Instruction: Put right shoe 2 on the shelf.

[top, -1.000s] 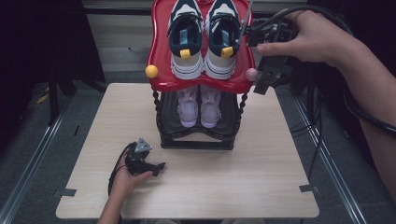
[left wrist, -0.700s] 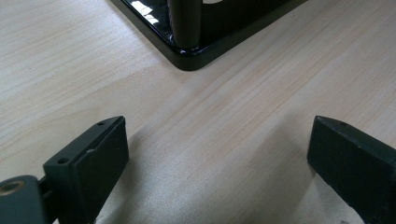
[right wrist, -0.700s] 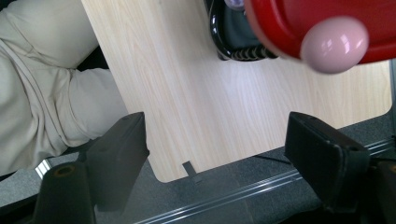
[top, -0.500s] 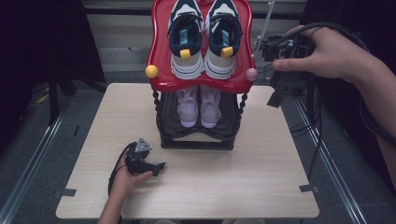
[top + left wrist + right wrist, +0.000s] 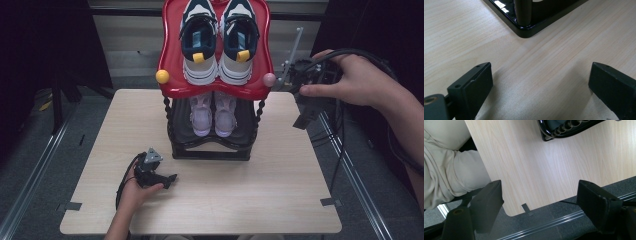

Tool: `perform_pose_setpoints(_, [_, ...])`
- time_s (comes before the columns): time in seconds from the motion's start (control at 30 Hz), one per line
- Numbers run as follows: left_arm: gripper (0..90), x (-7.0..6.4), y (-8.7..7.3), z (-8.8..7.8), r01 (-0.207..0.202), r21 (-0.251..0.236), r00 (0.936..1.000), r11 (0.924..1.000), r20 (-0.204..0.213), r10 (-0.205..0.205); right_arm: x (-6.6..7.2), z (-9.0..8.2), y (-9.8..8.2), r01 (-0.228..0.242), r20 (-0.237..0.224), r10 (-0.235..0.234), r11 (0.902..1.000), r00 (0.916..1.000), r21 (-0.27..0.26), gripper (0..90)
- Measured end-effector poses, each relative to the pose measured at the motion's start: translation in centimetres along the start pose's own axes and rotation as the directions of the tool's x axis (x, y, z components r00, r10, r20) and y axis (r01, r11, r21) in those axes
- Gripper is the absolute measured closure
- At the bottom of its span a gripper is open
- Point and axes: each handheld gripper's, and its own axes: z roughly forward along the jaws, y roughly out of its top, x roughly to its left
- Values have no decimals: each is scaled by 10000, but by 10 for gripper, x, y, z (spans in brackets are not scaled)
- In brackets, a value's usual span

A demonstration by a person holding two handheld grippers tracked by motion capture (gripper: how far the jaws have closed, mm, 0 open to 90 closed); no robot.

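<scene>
**Right gripper drifted off the rack, toward 3 o'clock**

Over the last second I watched the right gripper point(image 5: 305, 117) leave the red top shelf point(image 5: 172, 75), whose right edge it had hung beside, and swing out toward 3 o'clock and slightly down, past the table point(image 5: 280, 165) edge. The right hand point(image 5: 350, 80) travelled with it, and the jaws tilted down toward 6 o'clock, spread wide.

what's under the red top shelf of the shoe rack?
Under the red top shelf a pale lilac pair of shoes sits on the black lower tier, toes toward the person. Their heels are hidden by the shelf, which carries a navy-and-white pair of sneakers.
</scene>
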Motion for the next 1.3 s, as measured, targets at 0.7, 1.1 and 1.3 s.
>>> perform_pose_setpoints(0.7, [50, 0, 0, 0, 3, -33, 10000, 10000, -21, -3, -5, 58, -25, -110, -140, 109, 9999, 9998, -73, 202])
perform_pose_setpoints(1.1, [50, 0, 0, 0, 3, -33, 10000, 10000, -22, -3, -2, 84, -29, -59, -305, 56, 9999, 9995, -105, 203])
perform_pose_setpoints(1.3, [50, 0, 0, 0, 10, -38, 10000, 10000, -21, -10, -1, 99, -31, -29, -422, 27, 10000, 9991, -40, 203])
